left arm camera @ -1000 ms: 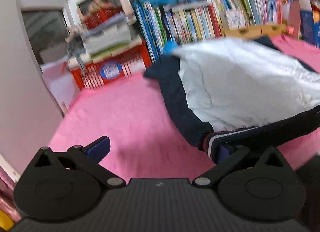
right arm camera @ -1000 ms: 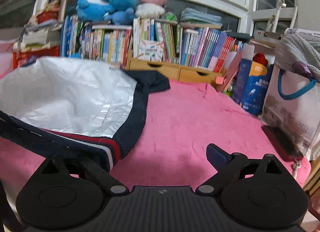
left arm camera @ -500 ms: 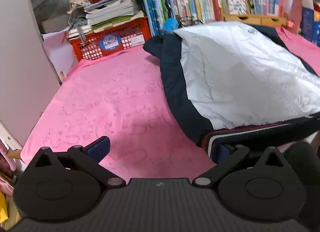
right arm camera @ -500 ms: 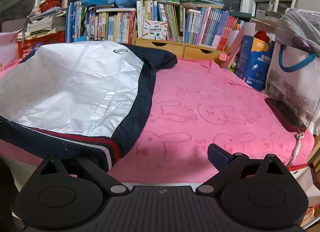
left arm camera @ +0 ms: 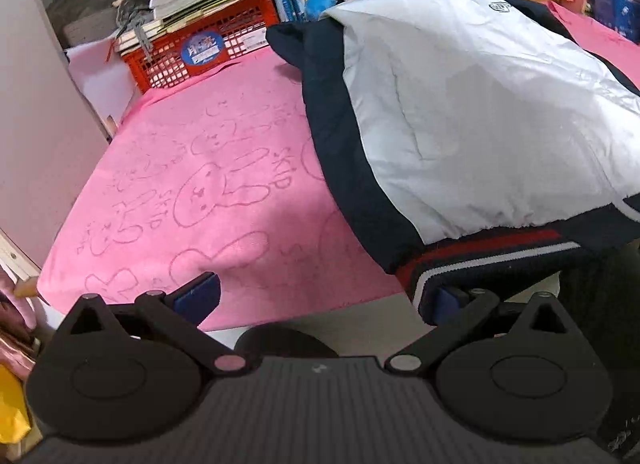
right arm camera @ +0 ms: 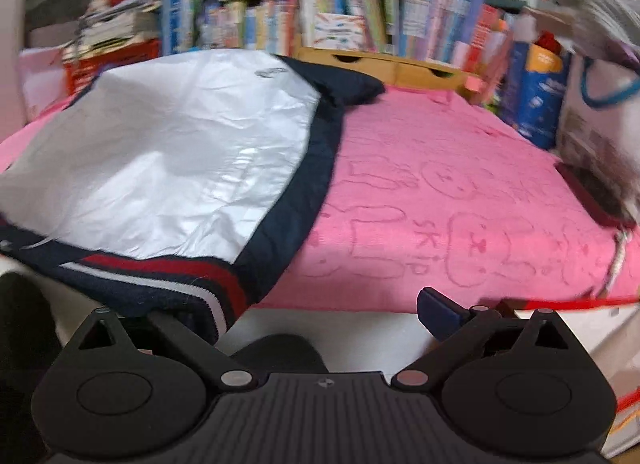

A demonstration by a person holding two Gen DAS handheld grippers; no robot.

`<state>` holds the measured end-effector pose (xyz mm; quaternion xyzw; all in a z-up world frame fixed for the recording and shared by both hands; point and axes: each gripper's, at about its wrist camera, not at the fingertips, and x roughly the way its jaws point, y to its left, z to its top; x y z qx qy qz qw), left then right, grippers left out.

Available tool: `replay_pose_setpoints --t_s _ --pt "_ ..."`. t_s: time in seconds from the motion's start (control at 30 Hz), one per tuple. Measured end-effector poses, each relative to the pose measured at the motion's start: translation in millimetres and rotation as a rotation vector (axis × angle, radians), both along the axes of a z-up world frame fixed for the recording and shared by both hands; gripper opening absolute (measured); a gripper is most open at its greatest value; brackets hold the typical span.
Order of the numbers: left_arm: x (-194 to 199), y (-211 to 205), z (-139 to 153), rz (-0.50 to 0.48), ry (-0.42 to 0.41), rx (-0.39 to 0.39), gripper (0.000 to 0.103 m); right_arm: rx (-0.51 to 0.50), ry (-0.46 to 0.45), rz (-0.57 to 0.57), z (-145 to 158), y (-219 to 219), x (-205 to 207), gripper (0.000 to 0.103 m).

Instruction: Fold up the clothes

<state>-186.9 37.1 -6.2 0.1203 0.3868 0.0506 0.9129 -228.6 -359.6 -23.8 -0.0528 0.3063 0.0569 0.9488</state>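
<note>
A jacket (left arm camera: pixel 472 103) with a silver-white body, navy sides and a red, white and navy striped hem lies spread on the pink cloth (left arm camera: pixel 208 167). My left gripper (left arm camera: pixel 324 300) is open at the table's near edge. The hem's left corner (left arm camera: pixel 432 284) drapes over its right finger, and the left finger (left arm camera: pixel 198 296) is bare. In the right wrist view the jacket (right arm camera: pixel 168 151) fills the left half. My right gripper (right arm camera: pixel 320 312) is open too. The hem's right corner (right arm camera: pixel 208 292) covers its left finger, and its right finger (right arm camera: pixel 440 312) is free.
A red crate (left arm camera: pixel 200 43) piled with books stands at the back left. Rows of books (right arm camera: pixel 360 27) and wooden drawers (right arm camera: pixel 384 63) line the far edge. A blue carton (right arm camera: pixel 536 95), a white bag (right arm camera: pixel 600 111) and a dark phone (right arm camera: pixel 592 191) sit on the right.
Both grippers have drawn back and down toward the table's near edge. The jacket, held up and billowing before, has settled flatter on the pink cloth with its hem at the edge.
</note>
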Motion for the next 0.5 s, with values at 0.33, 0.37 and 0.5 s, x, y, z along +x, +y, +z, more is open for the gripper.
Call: replay_pose_setpoints --t_s 0.33,0.37,0.5 --pt "-7.3 -12.1 -18.4 -0.054 0.08 0.009 0.103 0.042 -0.202 0.21 67.1 -10.5 -20.8 0.1" --pt "-8.2 -12.8 -20.9 -0.061 0.091 0.012 0.103 0.065 -0.227 0.224 72.0 -11.4 -18.7 0.1" --pt "-10.5 -13.3 -31.1 -0.065 0.141 0.015 0.103 0.158 -0.308 0.256 88.3 -2.5 14.8 0.103"
